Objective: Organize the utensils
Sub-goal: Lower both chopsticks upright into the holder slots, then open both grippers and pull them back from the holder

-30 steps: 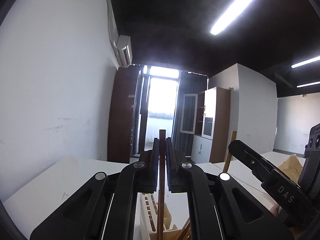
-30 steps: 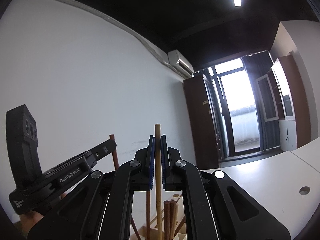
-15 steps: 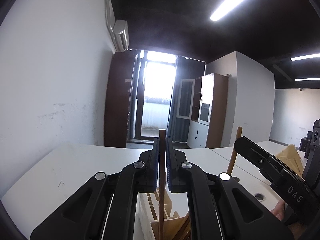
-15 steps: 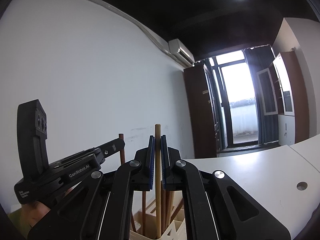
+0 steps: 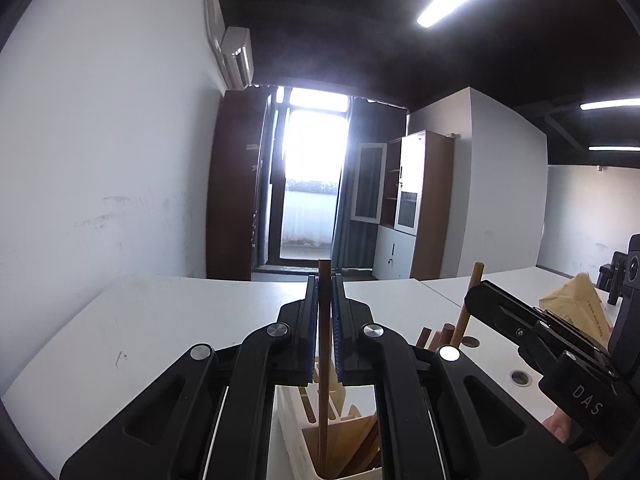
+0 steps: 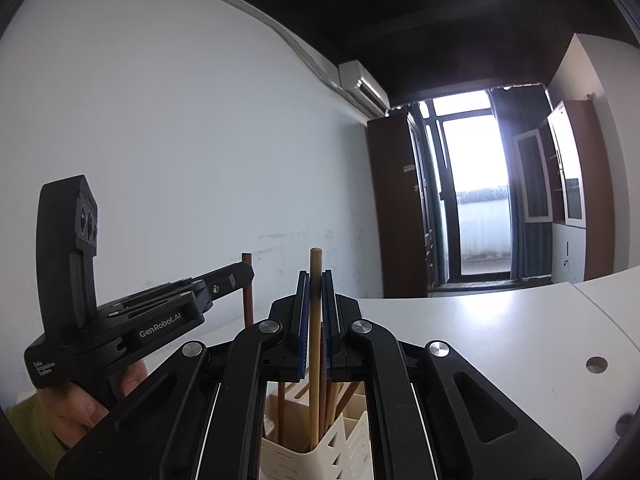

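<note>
In the left wrist view my left gripper is shut on a dark brown wooden stick. The stick stands upright, its lower end inside a cream slotted utensil holder. The right gripper reaches in from the right, shut on a paler wooden stick. The right wrist view shows my right gripper clamped on that pale stick, which also dips into the holder. To its left, the left gripper grips the reddish-brown stick. A hand holds that gripper.
Several more wooden handles lean in the holder. It stands on a white table beside a white wall. A brown paper bag lies at the right. The table has a round cable hole.
Both views have tipped downward, so the table and the holder show more. The left gripper sank a little with its stick. Both grips stayed shut.
</note>
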A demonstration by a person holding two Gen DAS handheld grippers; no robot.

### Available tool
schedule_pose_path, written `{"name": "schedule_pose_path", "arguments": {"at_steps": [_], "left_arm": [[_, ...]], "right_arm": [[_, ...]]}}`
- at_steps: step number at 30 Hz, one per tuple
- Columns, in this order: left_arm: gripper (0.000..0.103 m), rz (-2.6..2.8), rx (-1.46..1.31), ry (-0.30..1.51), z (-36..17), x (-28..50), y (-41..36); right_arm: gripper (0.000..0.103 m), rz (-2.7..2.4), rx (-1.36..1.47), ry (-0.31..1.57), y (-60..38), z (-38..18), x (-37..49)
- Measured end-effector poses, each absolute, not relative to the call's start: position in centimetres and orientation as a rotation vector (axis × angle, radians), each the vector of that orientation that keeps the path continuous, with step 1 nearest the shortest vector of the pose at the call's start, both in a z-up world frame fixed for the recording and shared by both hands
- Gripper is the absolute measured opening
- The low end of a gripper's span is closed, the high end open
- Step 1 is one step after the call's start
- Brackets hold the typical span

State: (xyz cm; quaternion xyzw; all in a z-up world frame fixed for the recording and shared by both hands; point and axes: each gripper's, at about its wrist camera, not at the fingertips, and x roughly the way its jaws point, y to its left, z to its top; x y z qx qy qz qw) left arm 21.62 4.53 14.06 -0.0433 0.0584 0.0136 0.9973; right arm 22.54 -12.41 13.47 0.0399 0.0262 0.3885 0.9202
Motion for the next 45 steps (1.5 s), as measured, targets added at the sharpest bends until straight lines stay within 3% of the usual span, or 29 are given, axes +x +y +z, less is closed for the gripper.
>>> {"name": "schedule_pose_path", "arguments": {"at_steps": [18,21,24,31,45], "left_arm": [[0.009,0.026,-0.124,0.153,13.9,21.0,5.8],[0.011,0.029,-0.122,0.154,13.9,20.7,5.8],[0.012,0.030,-0.116,0.159,13.9,20.4,5.7],[0.018,0.041,-0.102,0.181,14.1,19.7,5.5],[0.039,0.074,-0.043,0.269,12.5,16.9,4.7]], "right_arm": [[0.009,0.769,0.075,0.135,-12.9,12.8,24.2],[0.017,0.774,0.071,0.140,-12.8,12.6,24.1],[0.017,0.775,0.064,0.145,-12.7,12.4,24.0],[0.019,0.758,0.049,0.155,-12.7,12.0,23.6],[0.036,0.722,-0.013,0.190,-13.8,11.5,21.7]]}}
